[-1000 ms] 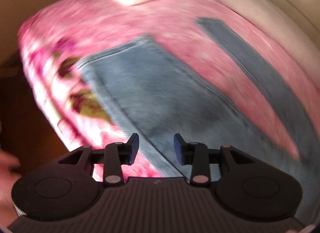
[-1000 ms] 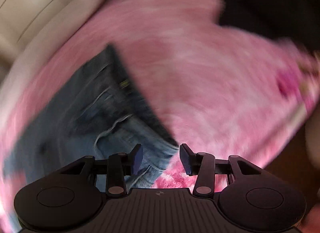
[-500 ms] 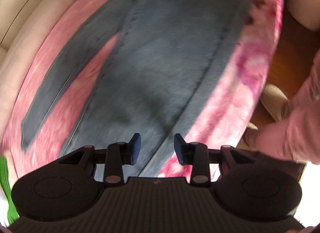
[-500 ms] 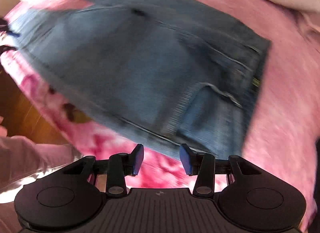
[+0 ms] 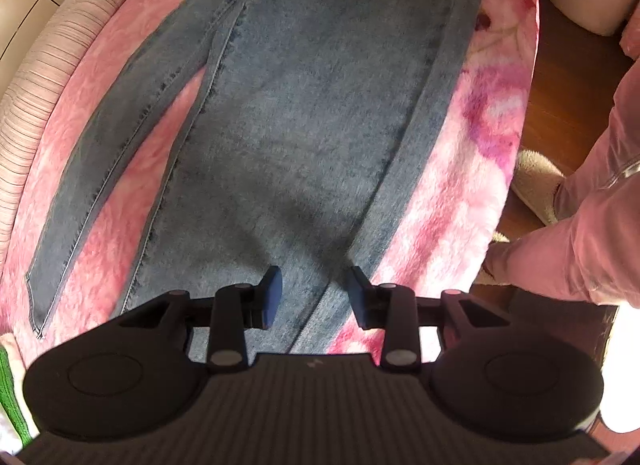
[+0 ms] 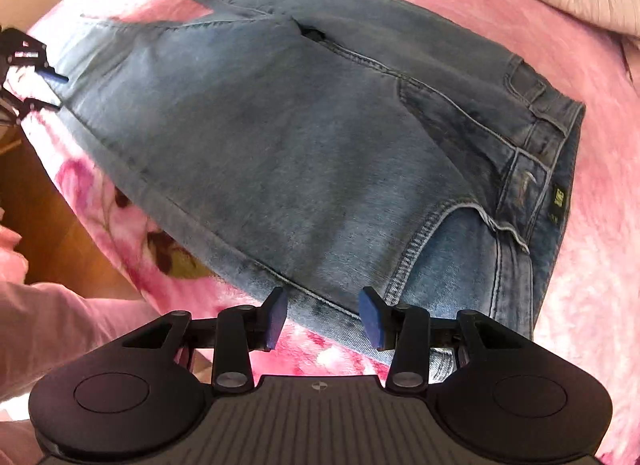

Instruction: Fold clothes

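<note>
We hold our left gripper [image 5: 314,293] and right gripper [image 6: 322,315] spread and empty just above the near edge of the blue jeans [image 6: 312,137], which lie flat on the pink blanket [image 6: 580,285].

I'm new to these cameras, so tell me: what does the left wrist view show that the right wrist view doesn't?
Only the left wrist view shows the narrow far leg of the jeans running to its hem, and a fluffy slipper on the floor. Only the right wrist view shows the waistband, a front pocket and the other tongs at the leg end. Both show blue jeans lying flat on a pink blanket, with open, empty tongs above them.
</note>
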{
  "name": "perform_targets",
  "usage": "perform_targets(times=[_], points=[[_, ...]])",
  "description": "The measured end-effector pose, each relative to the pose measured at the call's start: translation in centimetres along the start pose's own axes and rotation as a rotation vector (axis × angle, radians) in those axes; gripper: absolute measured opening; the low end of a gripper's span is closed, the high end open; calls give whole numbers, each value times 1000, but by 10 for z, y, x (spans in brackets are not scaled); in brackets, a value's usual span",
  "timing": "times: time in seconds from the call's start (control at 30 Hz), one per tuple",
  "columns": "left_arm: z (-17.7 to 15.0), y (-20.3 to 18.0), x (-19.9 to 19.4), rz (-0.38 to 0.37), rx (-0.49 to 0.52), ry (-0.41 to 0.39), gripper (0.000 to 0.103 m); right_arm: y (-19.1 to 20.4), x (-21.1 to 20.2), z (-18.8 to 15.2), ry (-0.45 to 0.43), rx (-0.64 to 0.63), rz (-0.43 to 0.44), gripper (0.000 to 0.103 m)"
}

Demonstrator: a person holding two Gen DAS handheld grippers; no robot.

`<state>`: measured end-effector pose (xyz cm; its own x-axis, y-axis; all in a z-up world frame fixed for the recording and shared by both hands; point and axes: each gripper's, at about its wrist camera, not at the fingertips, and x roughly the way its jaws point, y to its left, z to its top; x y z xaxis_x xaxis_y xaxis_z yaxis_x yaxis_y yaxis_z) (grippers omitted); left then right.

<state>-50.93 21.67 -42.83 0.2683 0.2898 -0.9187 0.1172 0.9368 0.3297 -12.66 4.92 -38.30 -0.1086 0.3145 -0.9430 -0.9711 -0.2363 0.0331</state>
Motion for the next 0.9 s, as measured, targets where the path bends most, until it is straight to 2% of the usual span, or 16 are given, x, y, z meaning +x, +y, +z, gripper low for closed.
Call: perform_targets(times=[0.27,0.37,0.4,0.43,0.47,0.57,0.67,0.9], points=[[2,-2,11,-60,128,10,30,18,27,9,65,-182,-21,44],[3,-4,13,-91,181,13,20,23,33,9,71,-244,-41,34],[3,-4,14,-102,199,15,11,23,33,9,72,-257,-40,26],[3,-6,14,-111,218,16,7,24,33,8,73,-270,-38,22],[3,-7,14,-114,228,17,6,25,33,7,72,-289,-43,18],[3,-9,14,-110,240,20,5,30,30,5,69,-333,-61,13],[3,-11,11,-101,270,24,0,32,25,6,67,-353,-73,11],[2,-17,0,-67,345,18,0,37,16,10,43,-371,-103,9]])
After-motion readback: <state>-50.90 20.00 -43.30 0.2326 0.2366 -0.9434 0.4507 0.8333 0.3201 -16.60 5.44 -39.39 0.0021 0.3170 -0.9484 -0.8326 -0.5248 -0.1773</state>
